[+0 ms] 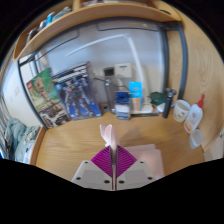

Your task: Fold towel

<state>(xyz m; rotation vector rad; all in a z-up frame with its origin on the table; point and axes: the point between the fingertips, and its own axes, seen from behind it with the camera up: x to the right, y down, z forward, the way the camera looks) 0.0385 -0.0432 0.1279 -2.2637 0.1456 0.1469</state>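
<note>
- The tool [112, 160] has its purple-padded fingers pressed together, pinching a thin peak of the pale towel [109, 134].
- The soft cloth rises just above the tool over the wooden surface [70, 140].
- Robot-figure boxes [75, 95] stand well beyond the tool.

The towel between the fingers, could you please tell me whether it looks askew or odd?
Only a small peak of the towel sticks up, pinched between the hand-held gripper pads above the wooden table. Nothing looks spilled or damaged.
</note>
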